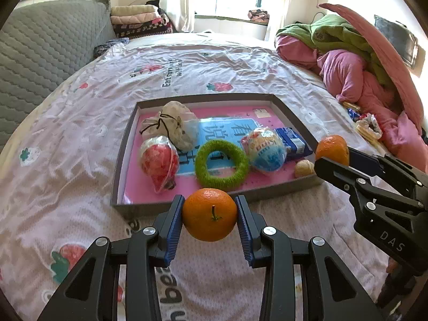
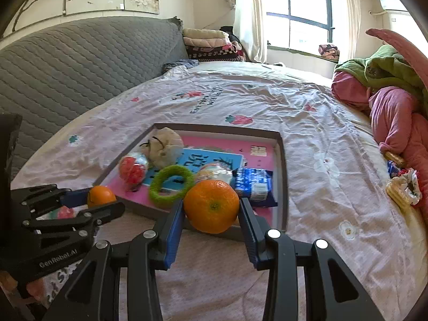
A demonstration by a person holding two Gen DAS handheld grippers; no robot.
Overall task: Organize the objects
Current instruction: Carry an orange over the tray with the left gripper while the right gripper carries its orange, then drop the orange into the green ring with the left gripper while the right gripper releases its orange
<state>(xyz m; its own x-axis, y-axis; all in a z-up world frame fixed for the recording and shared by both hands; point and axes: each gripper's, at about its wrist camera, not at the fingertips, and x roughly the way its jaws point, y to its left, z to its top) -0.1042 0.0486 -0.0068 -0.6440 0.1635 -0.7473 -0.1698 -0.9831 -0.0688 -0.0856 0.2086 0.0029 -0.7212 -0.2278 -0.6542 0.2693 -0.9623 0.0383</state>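
My left gripper [image 1: 210, 214] is shut on an orange [image 1: 209, 214], held just in front of the near wall of a grey tray [image 1: 187, 203] with a pink floor. My right gripper [image 2: 211, 211] is shut on a second orange [image 2: 211, 206], held over the tray's near right corner; the left wrist view shows that orange [image 1: 332, 149] too. Inside the tray lie a green ring [image 1: 221, 164], a red wrapped ball [image 1: 159, 161], a beige tied pouch [image 1: 174, 125], a white and blue wrapped ball [image 1: 266, 148], a blue packet [image 1: 293, 141] and a walnut [image 1: 304, 168].
The tray sits on a bed with a pale strawberry-print sheet [image 1: 93, 133]. A grey quilted headboard [image 1: 45, 53] rises at the left. Pink and green bedding [image 1: 355, 61] is piled at the right, with snack wrappers [image 1: 367, 128] beside it. Folded blankets [image 1: 139, 20] lie near the window.
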